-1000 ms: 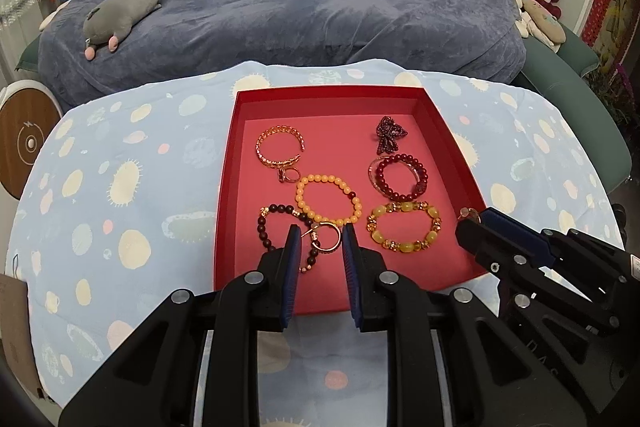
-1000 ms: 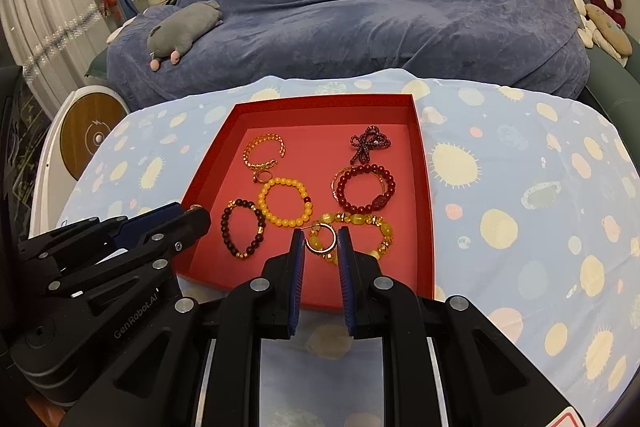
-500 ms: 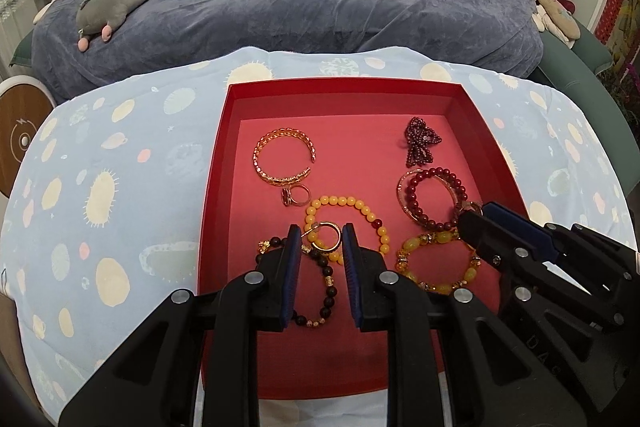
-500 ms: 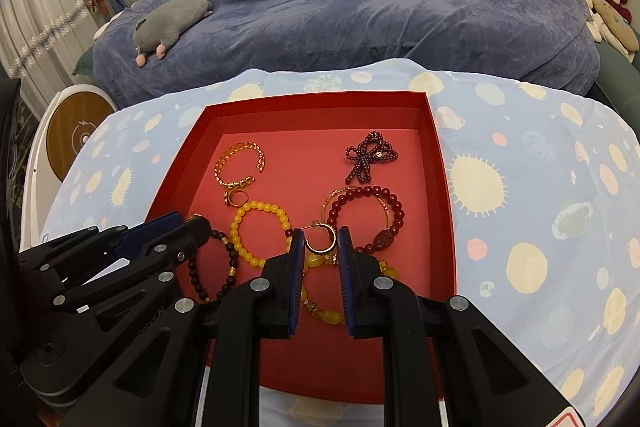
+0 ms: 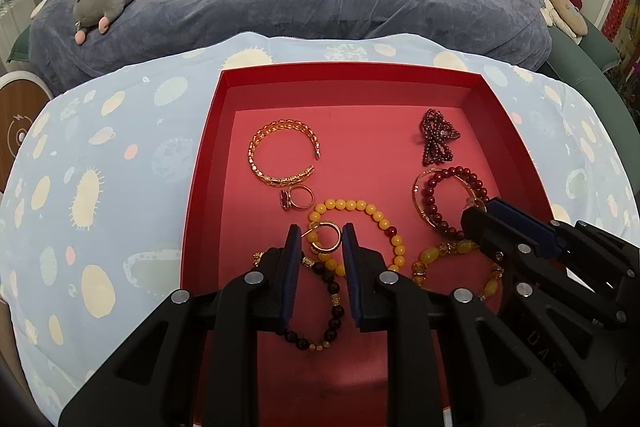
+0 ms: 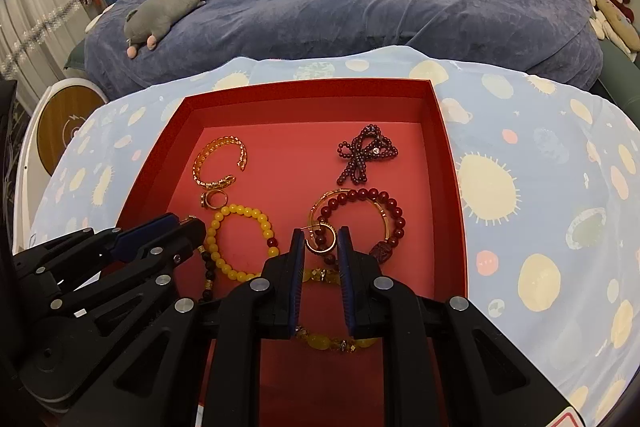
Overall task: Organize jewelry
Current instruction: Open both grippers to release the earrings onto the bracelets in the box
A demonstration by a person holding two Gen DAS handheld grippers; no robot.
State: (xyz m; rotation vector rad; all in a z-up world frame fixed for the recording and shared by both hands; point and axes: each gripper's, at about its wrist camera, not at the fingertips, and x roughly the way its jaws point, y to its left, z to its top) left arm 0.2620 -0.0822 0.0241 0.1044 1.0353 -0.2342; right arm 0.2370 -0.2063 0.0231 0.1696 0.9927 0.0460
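Left tool (image 5: 319,242): we see it pinching a gold hoop earring (image 5: 325,237) between its blue pads, poised over the near-left part of the red tray (image 5: 348,73).
Right tool (image 6: 318,241): pressed in on a second gold hoop earring (image 6: 321,239), poised over the near-right part of the red tray.
Red tray: sits on the table under a blue spotted cloth (image 5: 100,187); it already holds a gold cuff bangle (image 5: 284,157) at far left, a ring with a red stone (image 5: 297,197) just nearer than it, and a dark red beaded bow (image 5: 437,141) at far right.
Bracelets in the tray: yellow bead bracelet (image 5: 360,235) under the left earring, dark bead bracelet (image 5: 320,303) nearest us, red bead bracelet (image 6: 362,223) under the right earring, amber bead bracelet (image 5: 456,267) at near right.
Step in hand: we judge this to be the placing of the earring pair into the red tray — both are carried, neither yet set down.
Next move calls for: a bare patch of tray floor — the middle looks free — so the hoops do not snag on the bracelets; then a low, gentle spreading of both tools.
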